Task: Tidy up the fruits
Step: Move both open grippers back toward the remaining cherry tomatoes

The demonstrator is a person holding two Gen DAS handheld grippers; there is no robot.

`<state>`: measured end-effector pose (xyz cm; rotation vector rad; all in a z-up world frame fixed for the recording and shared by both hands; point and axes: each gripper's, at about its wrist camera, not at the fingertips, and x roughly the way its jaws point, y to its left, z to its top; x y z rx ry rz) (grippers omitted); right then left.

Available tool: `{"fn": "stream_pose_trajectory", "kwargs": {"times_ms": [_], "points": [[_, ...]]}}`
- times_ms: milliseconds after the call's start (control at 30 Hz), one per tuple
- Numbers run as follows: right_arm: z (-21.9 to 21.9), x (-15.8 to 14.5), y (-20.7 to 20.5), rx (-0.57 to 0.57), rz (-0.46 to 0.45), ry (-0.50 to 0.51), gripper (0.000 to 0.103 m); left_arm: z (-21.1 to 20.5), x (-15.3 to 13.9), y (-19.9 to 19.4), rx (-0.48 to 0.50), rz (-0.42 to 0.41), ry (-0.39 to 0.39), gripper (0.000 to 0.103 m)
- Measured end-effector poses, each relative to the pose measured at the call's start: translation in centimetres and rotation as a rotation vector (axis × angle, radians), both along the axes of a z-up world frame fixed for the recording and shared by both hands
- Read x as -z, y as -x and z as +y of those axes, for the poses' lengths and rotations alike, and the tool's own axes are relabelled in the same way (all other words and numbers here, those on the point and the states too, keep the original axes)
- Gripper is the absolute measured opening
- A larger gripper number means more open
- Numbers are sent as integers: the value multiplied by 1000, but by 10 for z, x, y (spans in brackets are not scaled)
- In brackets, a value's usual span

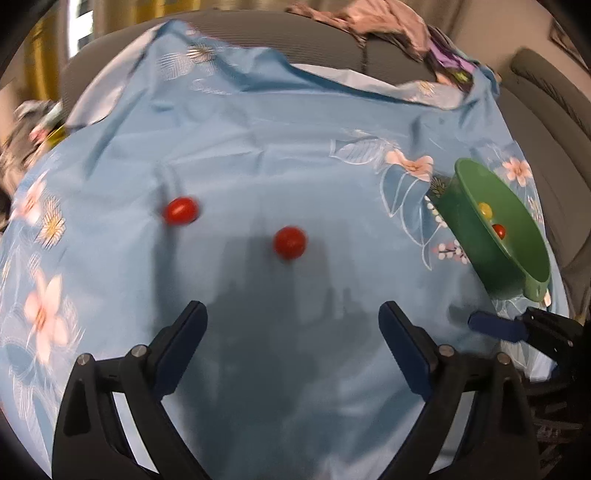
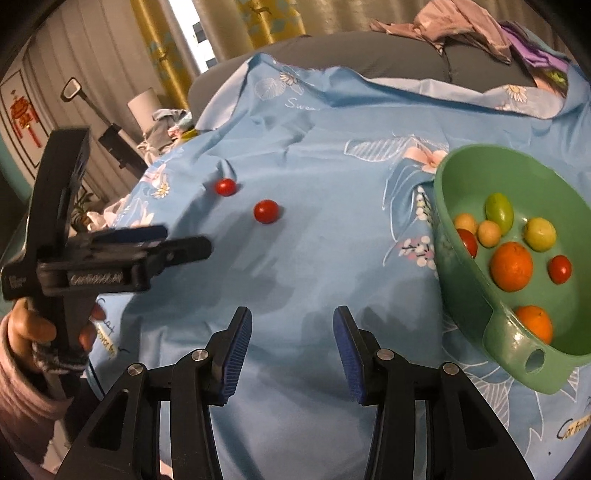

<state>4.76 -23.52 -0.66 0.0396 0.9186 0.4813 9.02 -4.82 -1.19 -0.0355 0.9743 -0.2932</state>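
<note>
Two red cherry tomatoes lie on the blue flowered cloth. In the left wrist view the nearer tomato (image 1: 290, 242) sits straight ahead of my open, empty left gripper (image 1: 293, 314), and the other tomato (image 1: 180, 211) lies further left. A green bowl (image 2: 465, 291) at the right holds several fruits: oranges (image 2: 511, 266), tomatoes and green and yellow fruits. My right gripper (image 2: 292, 321) is open and empty, just left of the bowl. The right wrist view shows both tomatoes (image 2: 266, 211) (image 2: 225, 187) and the left gripper (image 2: 184, 242) at the left.
The blue cloth (image 1: 277, 129) covers a grey sofa. Crumpled clothes (image 2: 461, 26) lie on the sofa back behind it. Clutter and yellow curtains (image 2: 162, 51) stand at the far left. The bowl also shows at the right in the left wrist view (image 1: 461, 210).
</note>
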Motion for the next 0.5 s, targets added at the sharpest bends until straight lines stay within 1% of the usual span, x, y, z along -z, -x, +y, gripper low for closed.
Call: {"fn": "stream_pose_trajectory", "kwargs": {"times_ms": [33,100,133,200,267,367,433,467,500], "points": [[0,1,-1,-2,0,-1,47,-6,3,-8,12,5,-15,88],[0,3,-1,-7,0,-1,46,-16,9,-25,42,22,-37,73],[1,3,-2,-11,-1,-1,46,-17,11,-31,44,25,-43,70],[1,5,-2,-16,-3,2,47,-20,16,-43,41,38,-49,53],[0,6,-4,-16,-4,2,46,-22,20,-52,40,45,-42,51],[-2,7,-6,-14,0,-10,46,-27,26,-59,47,43,-74,49],[-3,8,-7,-11,1,-20,46,-28,30,-62,49,43,-92,42],[-4,9,-8,-8,2,-26,46,-29,32,-64,48,46,-96,37],[-5,9,-8,-7,3,-28,46,-29,35,-65,45,49,-102,34]]}}
